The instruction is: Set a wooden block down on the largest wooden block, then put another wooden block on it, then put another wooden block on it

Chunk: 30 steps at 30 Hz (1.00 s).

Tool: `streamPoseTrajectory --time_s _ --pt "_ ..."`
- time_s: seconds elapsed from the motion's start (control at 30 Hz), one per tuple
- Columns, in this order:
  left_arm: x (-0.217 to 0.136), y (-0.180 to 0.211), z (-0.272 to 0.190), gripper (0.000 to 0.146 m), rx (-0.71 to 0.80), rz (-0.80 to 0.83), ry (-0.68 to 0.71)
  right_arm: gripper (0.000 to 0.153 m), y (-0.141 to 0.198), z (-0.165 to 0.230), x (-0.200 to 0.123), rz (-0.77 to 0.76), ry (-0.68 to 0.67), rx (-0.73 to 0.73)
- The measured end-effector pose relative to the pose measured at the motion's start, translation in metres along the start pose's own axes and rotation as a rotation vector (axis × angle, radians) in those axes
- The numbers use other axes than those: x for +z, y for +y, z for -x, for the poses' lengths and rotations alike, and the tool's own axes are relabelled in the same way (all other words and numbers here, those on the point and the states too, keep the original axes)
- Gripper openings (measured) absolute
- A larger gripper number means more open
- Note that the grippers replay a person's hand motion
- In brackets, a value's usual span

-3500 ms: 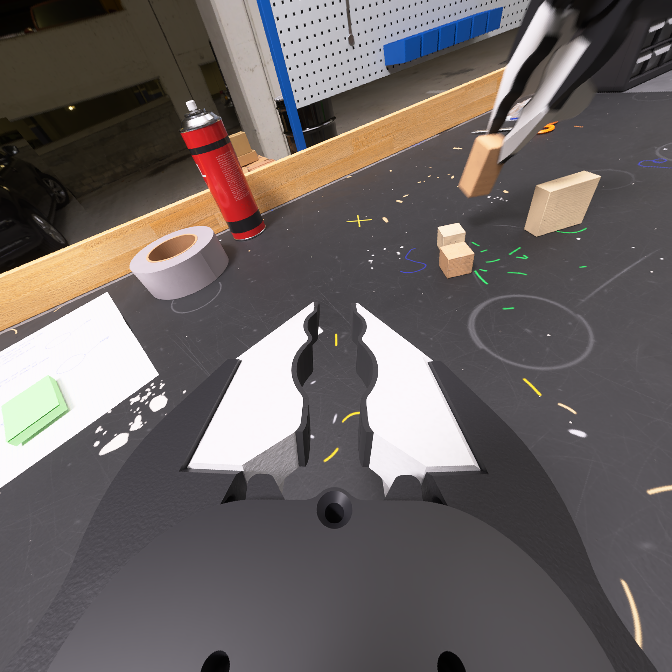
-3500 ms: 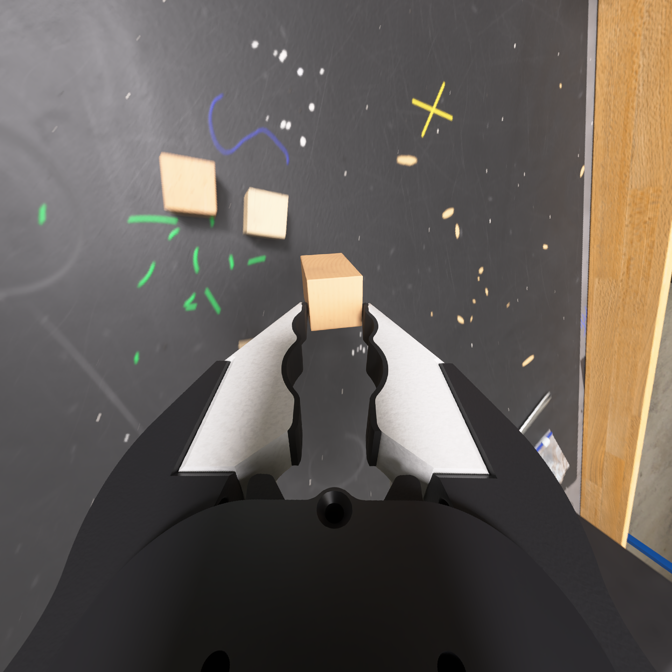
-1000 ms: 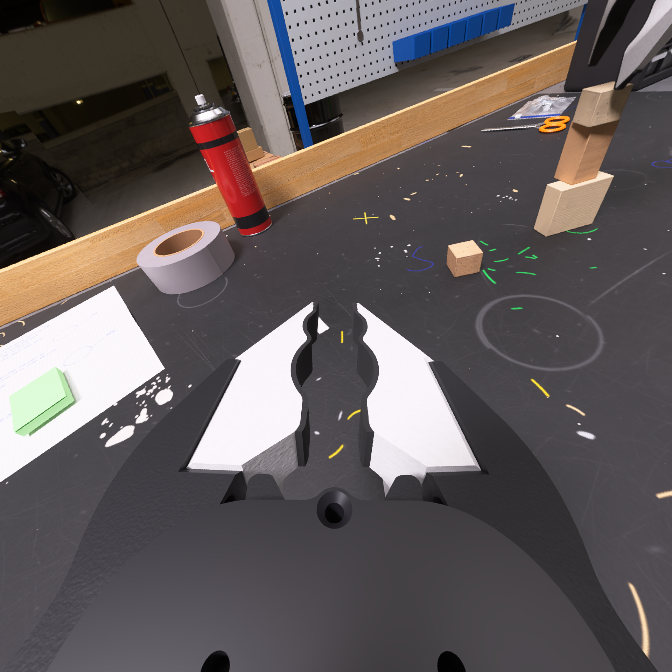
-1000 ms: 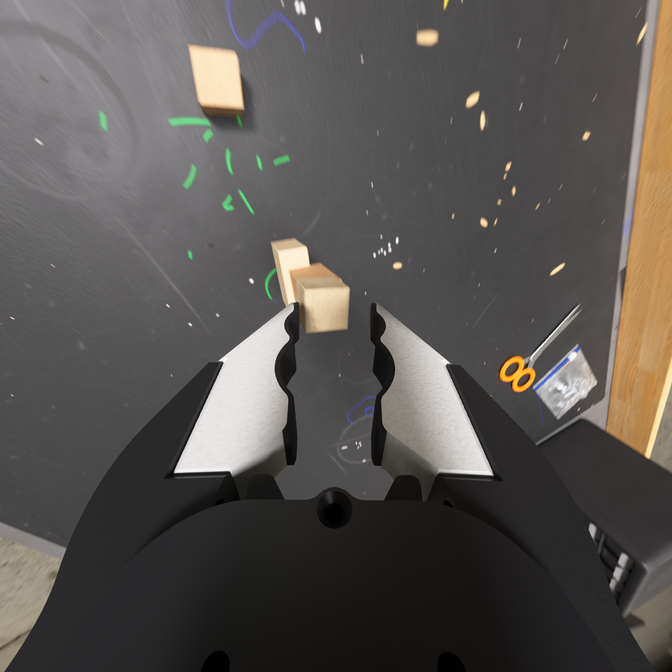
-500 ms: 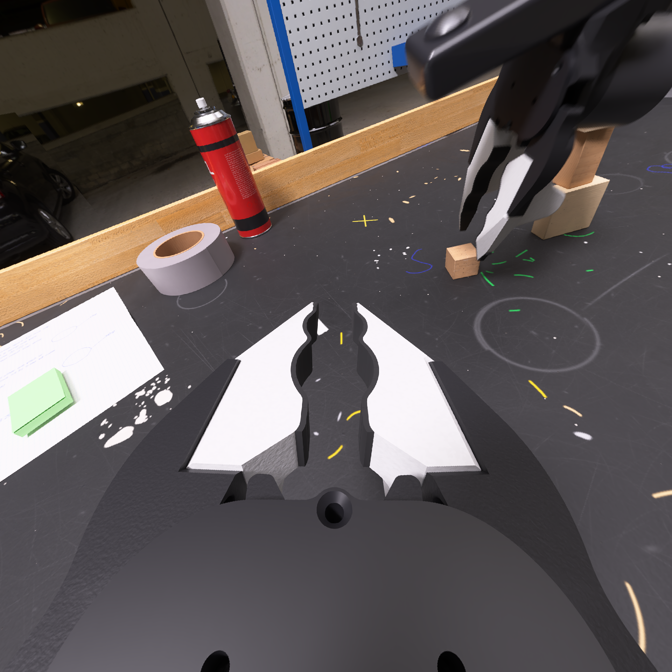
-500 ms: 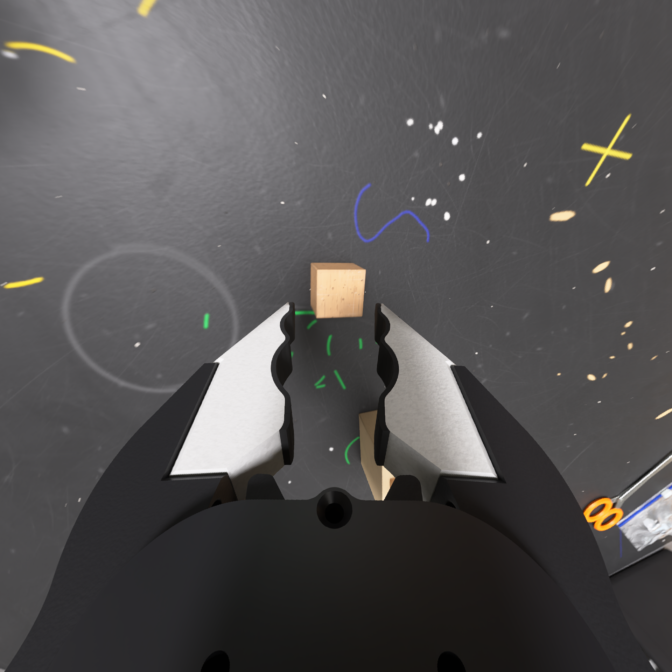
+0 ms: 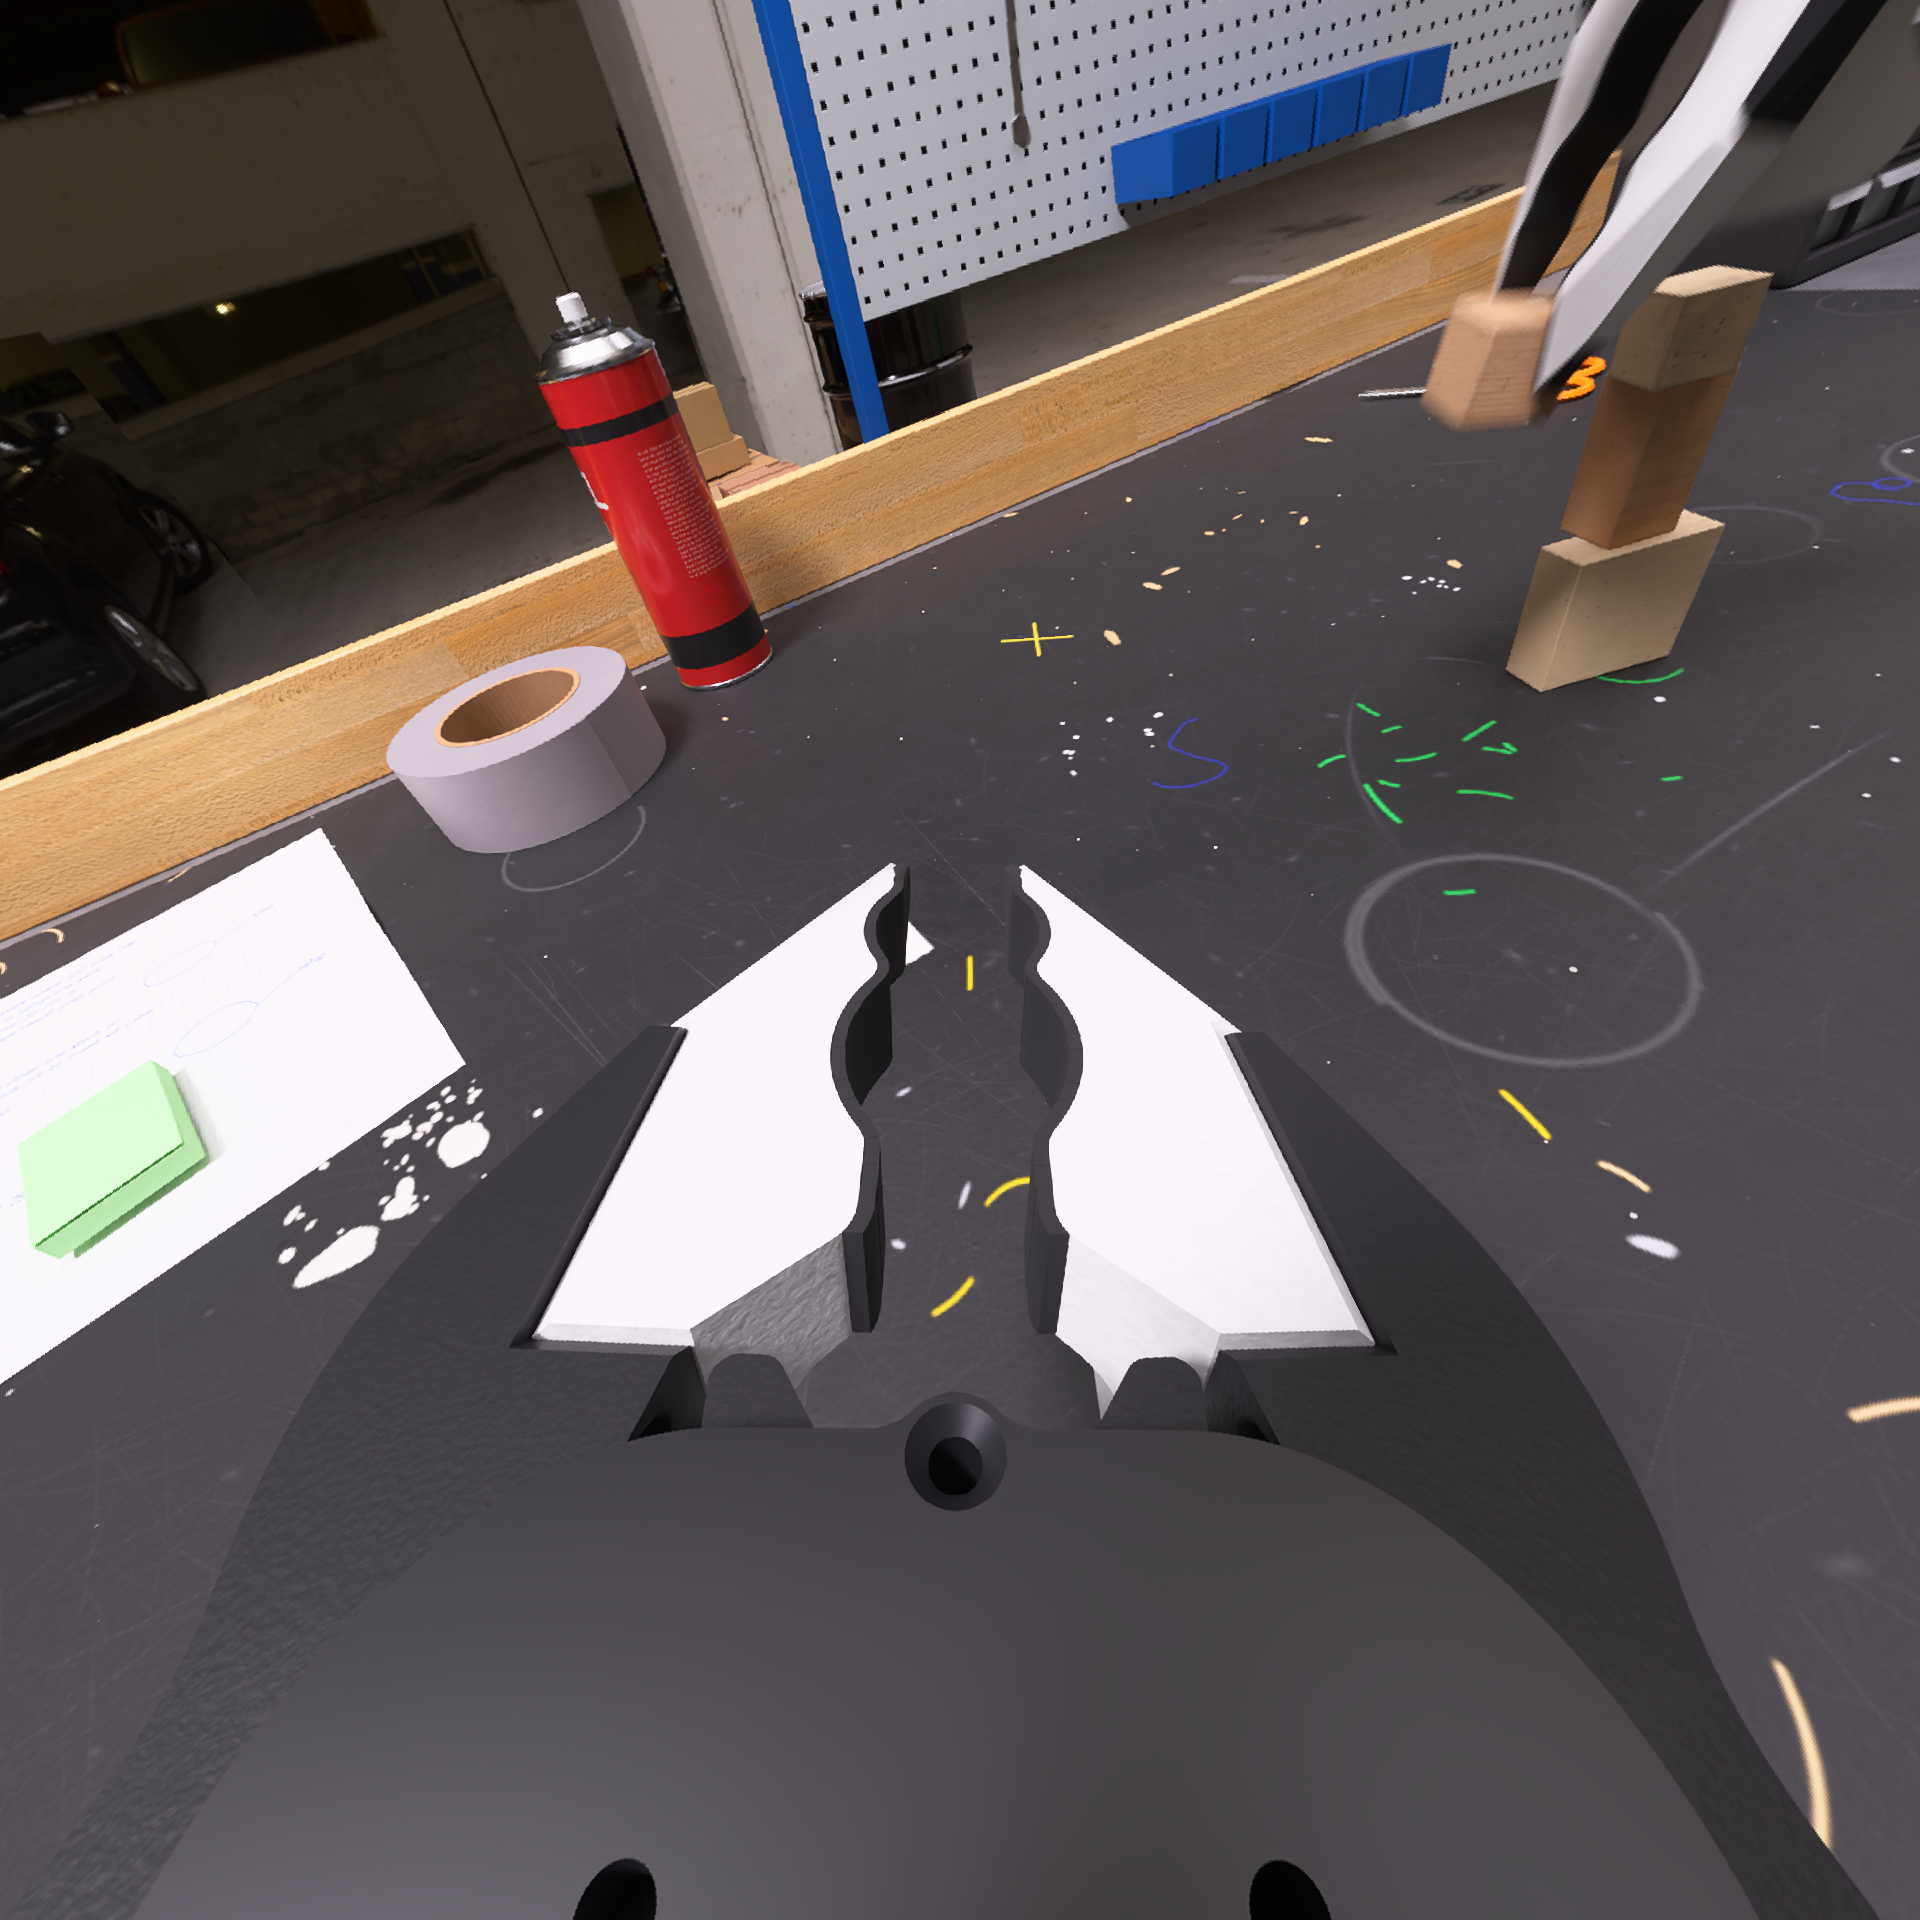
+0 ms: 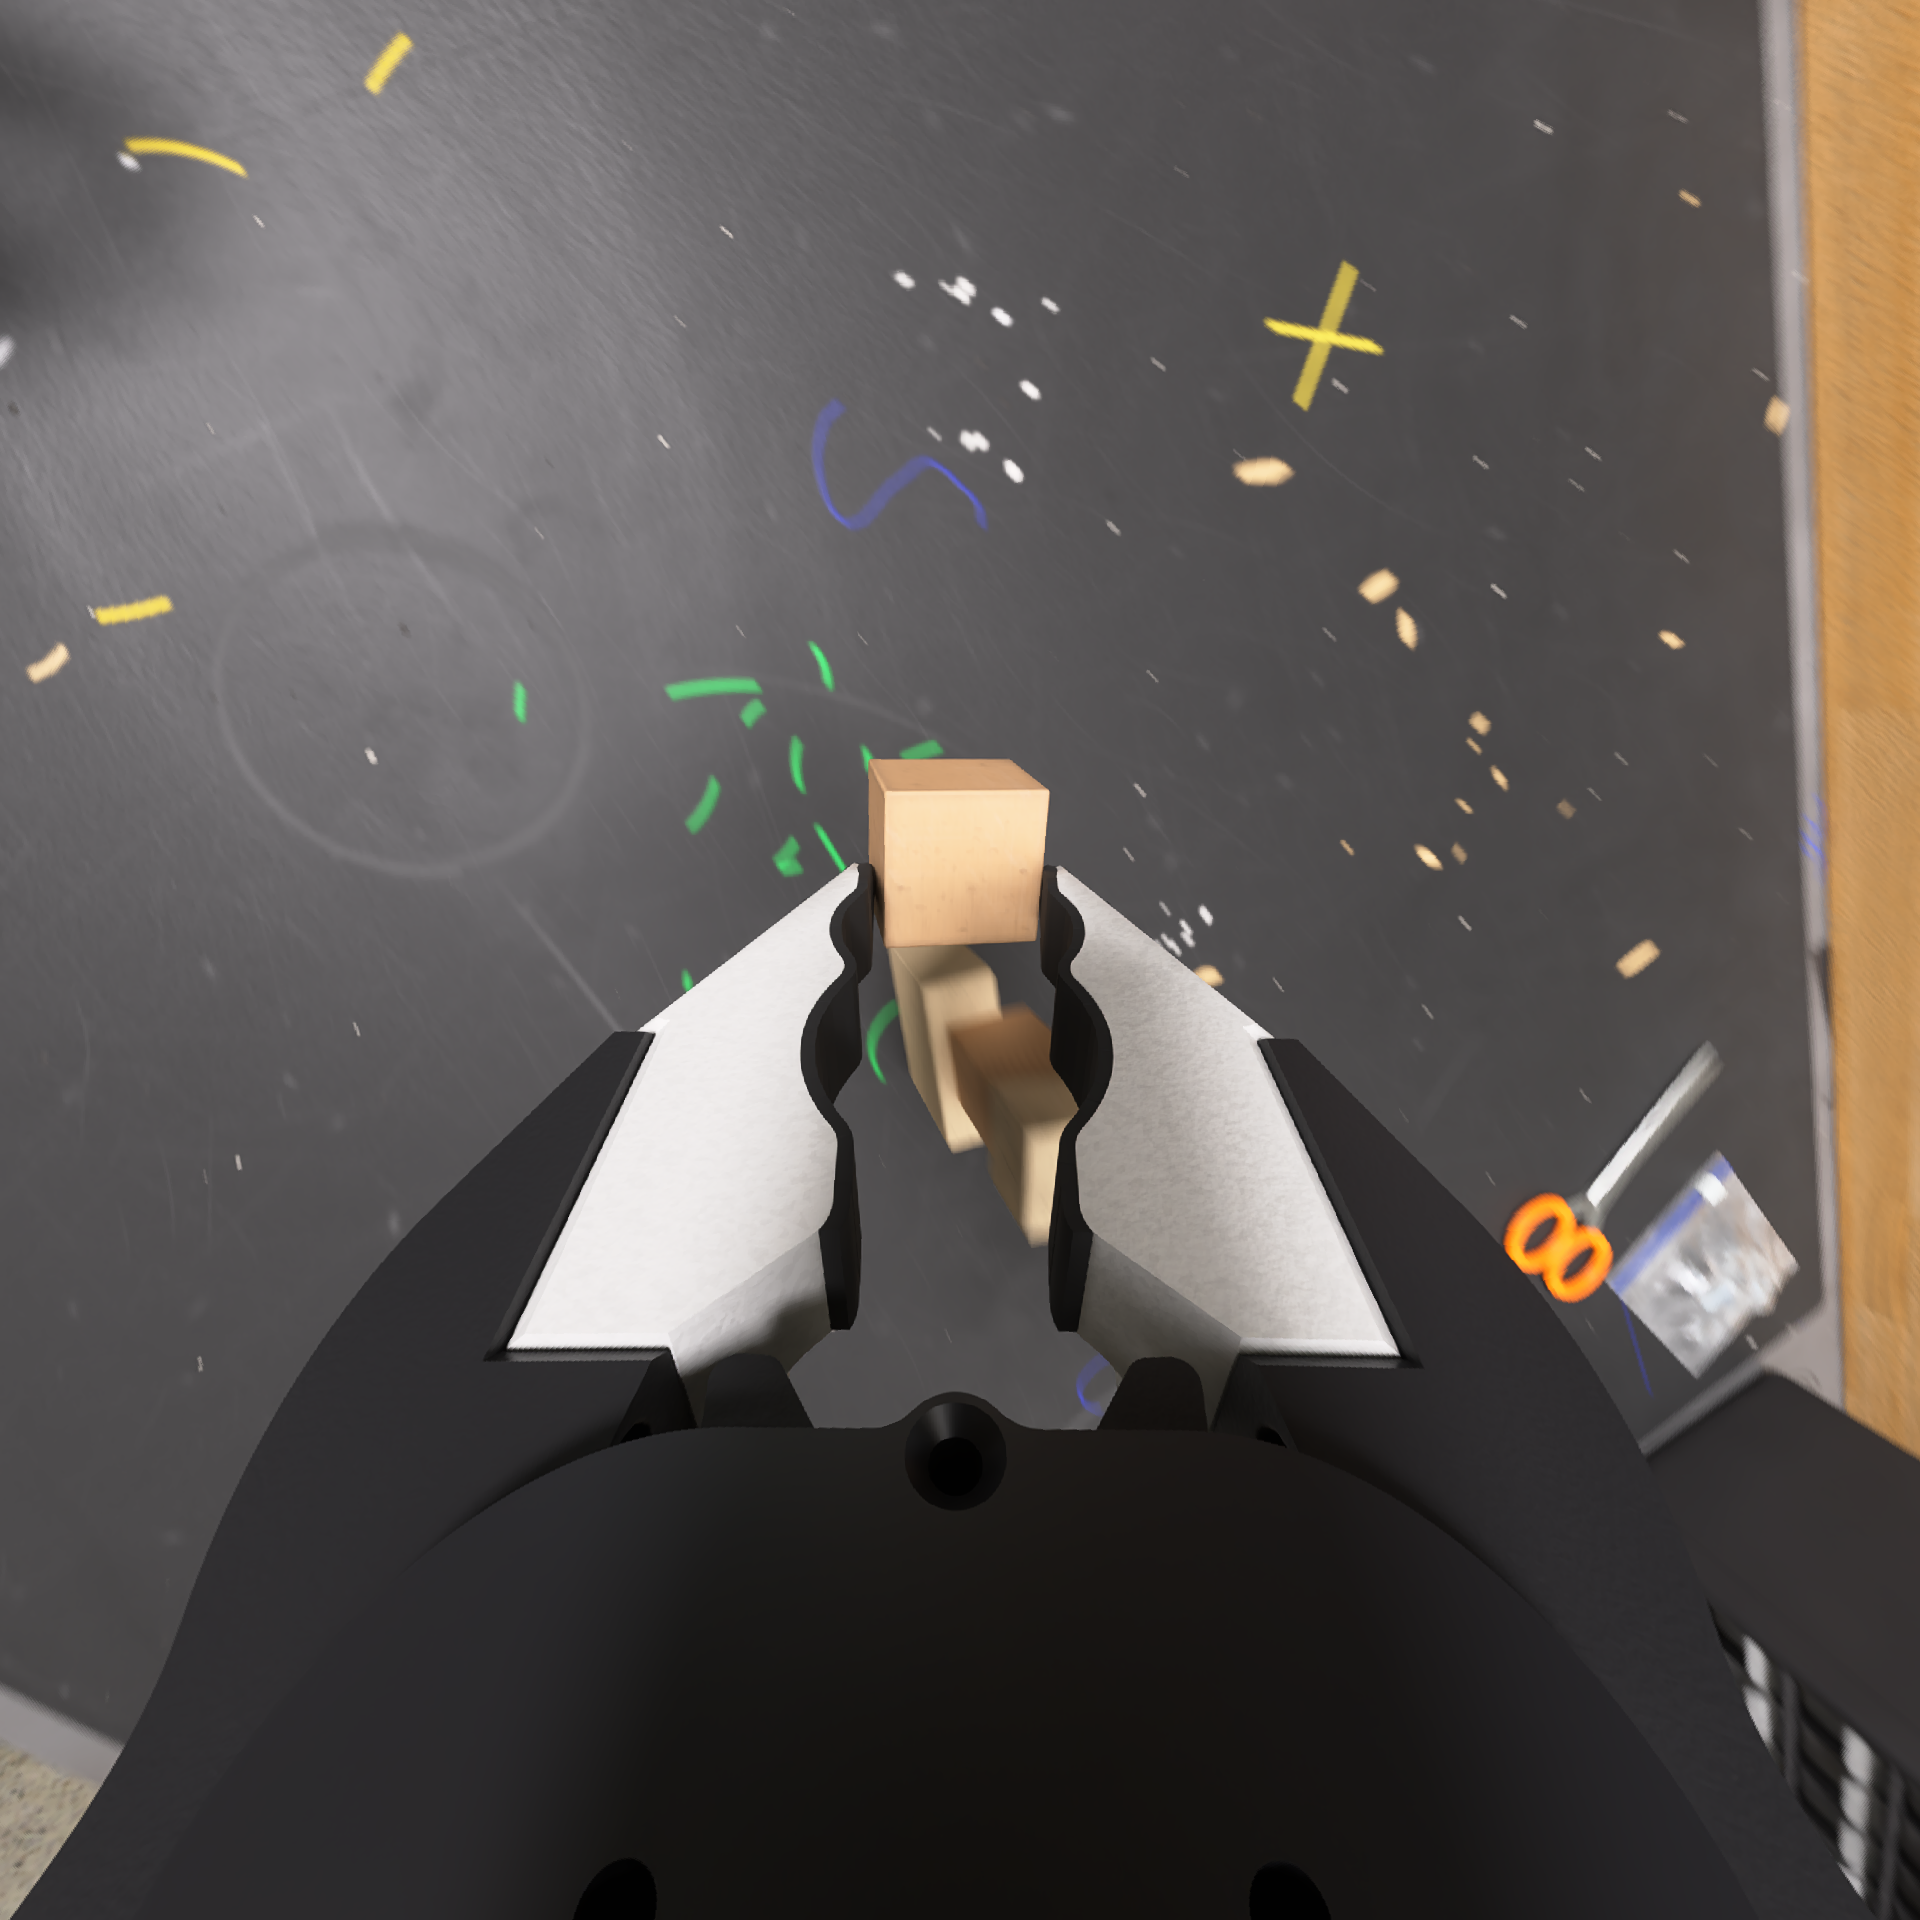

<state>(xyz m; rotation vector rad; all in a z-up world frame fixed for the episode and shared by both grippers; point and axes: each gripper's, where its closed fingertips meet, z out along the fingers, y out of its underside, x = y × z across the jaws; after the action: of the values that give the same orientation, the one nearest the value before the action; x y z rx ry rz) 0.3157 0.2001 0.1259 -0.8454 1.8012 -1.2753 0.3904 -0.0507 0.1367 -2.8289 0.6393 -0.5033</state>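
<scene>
The largest wooden block (image 7: pixel 1605 603) stands at the far right of the dark table, with a darker block (image 7: pixel 1652 457) and a pale block (image 7: pixel 1688 327) stacked on it. My right gripper (image 8: pixel 956 883) is shut on a small wooden cube (image 8: pixel 958 847) and holds it in the air; the stack (image 8: pixel 987 1081) shows below, between its fingers. In the left wrist view that gripper (image 7: pixel 1538 312) holds the cube (image 7: pixel 1486 358) just left of the stack's top. My left gripper (image 7: pixel 961 883) hovers low over the table, jaws slightly apart and empty.
A red spray can (image 7: pixel 649 488) and a grey tape roll (image 7: pixel 525 743) stand near the wooden rail (image 7: pixel 935 478). A white sheet (image 7: pixel 208 1039) with a green pad (image 7: pixel 104 1153) lies at left. Orange scissors (image 8: pixel 1558 1257) and a small bag (image 8: pixel 1704 1262) lie by a black box (image 8: pixel 1818 1558).
The right gripper released the second block on the stack, dropped to the last loose cube, closed on it and lifted it up beside the stack's top. The left gripper stayed put.
</scene>
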Motion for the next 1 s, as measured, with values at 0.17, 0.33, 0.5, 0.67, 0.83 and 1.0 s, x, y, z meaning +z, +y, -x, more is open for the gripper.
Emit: streamPoseTrajectory --time_s 0.17,0.33,0.5,0.67,0.83,1.0 --pt "0.0 0.001 0.002 0.018 -0.003 0.002 -0.006 0.032 0.042 -0.035 -0.048 0.043 0.009 0.046" --pt "0.001 0.002 0.002 0.018 -0.002 0.007 -0.007 0.032 0.066 -0.039 -0.044 0.116 -0.036 0.051" --pt "0.002 0.003 0.001 0.018 0.001 0.012 -0.006 0.032 0.074 -0.034 -0.025 0.155 -0.078 0.055" --pt "0.002 0.003 0.001 0.018 0.001 0.013 -0.005 0.041 0.078 -0.037 -0.019 0.163 -0.063 0.067" --pt "0.002 0.004 0.001 0.018 0.003 0.015 -0.005 0.043 0.061 -0.039 -0.049 0.079 0.049 0.039" --pt "0.003 0.005 0.002 0.018 0.0 0.019 -0.009 0.046 0.02 0.01 -0.051 0.02 0.022 -0.174"
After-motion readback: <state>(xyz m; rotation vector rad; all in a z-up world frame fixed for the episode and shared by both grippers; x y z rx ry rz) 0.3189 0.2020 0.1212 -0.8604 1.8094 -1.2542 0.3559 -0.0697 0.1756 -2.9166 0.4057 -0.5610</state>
